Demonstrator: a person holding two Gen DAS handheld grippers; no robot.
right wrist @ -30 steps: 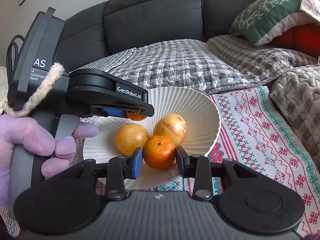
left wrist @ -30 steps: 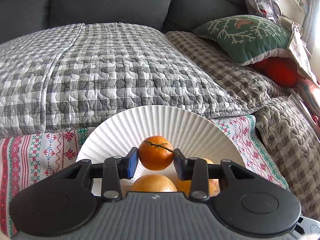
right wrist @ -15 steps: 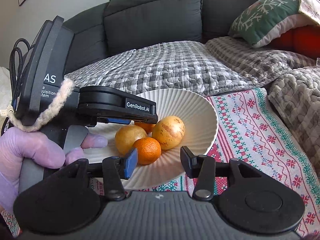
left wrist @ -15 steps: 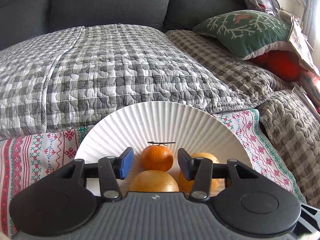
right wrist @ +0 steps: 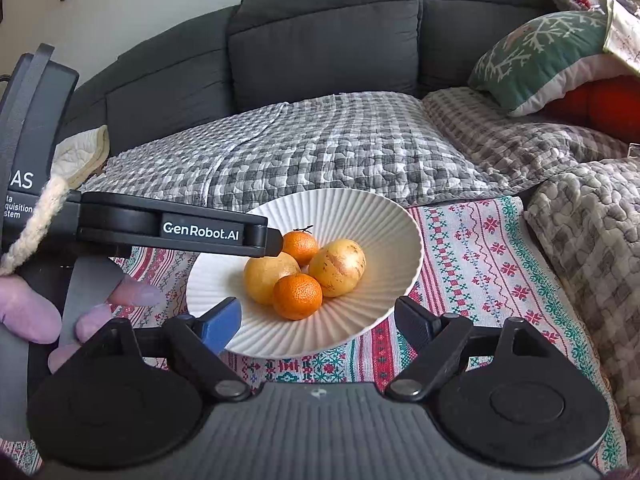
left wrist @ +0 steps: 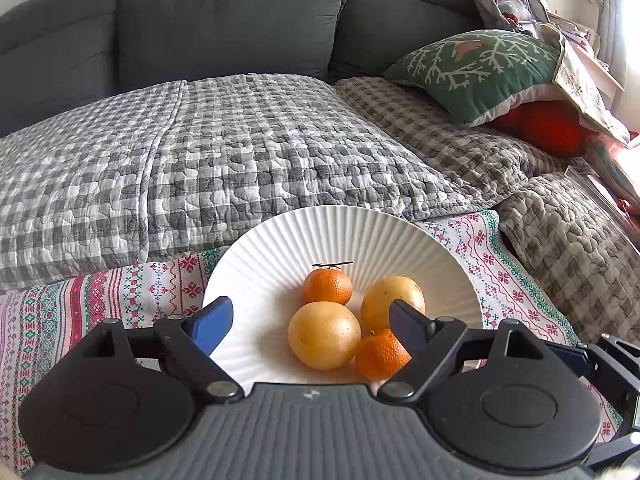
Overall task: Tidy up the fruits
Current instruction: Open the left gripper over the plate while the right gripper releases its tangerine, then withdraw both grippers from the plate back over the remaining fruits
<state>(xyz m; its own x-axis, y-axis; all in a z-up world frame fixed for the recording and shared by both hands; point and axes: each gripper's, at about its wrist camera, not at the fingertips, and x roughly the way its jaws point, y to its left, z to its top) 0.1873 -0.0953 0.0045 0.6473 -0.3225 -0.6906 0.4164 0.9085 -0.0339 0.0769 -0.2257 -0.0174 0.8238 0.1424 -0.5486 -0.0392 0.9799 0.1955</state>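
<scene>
Looking down the left gripper [left wrist: 310,330], both fingers are spread wide and holding nothing, the blue-padded finger [left wrist: 212,326] hanging over the near left rim of the white ribbed bowl [left wrist: 280,240] and the black finger [left wrist: 408,326] sitting in front of the fruit pile, partly covering the near tangerine [left wrist: 378,354] from this angle; can't tell if it actually touches it. Right gripper [right wrist: 316,324] is the same story, wide open and empty, its fingers either side of the bowl's [right wrist: 360,216] near rim in the picture, with the fruit a bit further ahead between them. All four fruits sit in the bowl, bunched together: the near tangerine [right wrist: 298,296] in front, two bigger yellow round fruits behind it, one on the left [right wrist: 268,280] and a speckled one on the right [right wrist: 338,266], and a second tangerine with a little dark twig on its stem [right wrist: 301,246] at the back. They all look like they're touching each other. From the right wrist view the left gripper's black body [right wrist: 172,228] reaches in over the bowl's left side, with the person's gloved fingers [right wrist: 132,294] wrapped around its handle. Bowl sits on a red, green and white embroidered cloth [right wrist: 480,264], with a grey checked quilt [left wrist: 200,152] on the dark grey sofa [left wrist: 232,20] behind it, plus a green snowflake cushion [left wrist: 480,68] off to the right.
</scene>
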